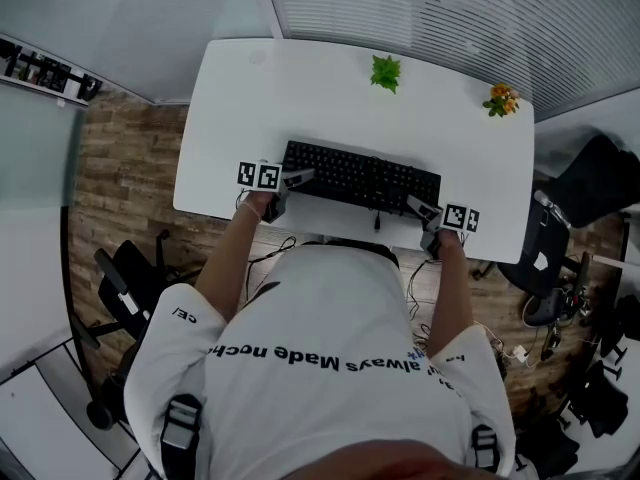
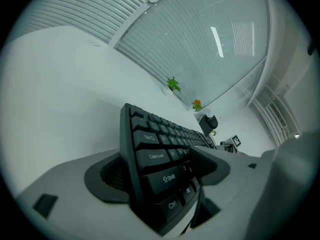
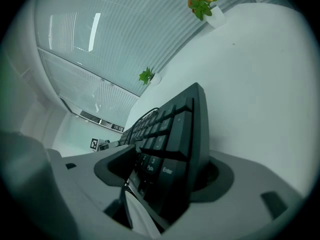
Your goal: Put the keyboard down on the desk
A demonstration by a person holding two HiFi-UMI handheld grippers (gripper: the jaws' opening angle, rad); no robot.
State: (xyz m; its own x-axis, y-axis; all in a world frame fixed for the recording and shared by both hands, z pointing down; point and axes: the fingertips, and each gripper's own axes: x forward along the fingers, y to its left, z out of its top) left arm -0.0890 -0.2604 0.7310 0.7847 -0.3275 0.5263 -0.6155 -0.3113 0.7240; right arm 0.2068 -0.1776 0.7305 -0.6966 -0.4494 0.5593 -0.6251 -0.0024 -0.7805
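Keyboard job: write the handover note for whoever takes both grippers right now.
Left gripper: jaws apart, straddling the left end of the keyboard, no firm grip apparent.
Right gripper: the same at the right end.
Keyboard: appears to lie flat on the desk, near its front edge.
Done: keyboard set down, it seems.
Left: draw both grippers clear sideways without dragging it.

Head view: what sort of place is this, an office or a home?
Probably an office: a white desk with a black keyboard on it, a black office chair beside it, and slatted blinds along the wall behind.
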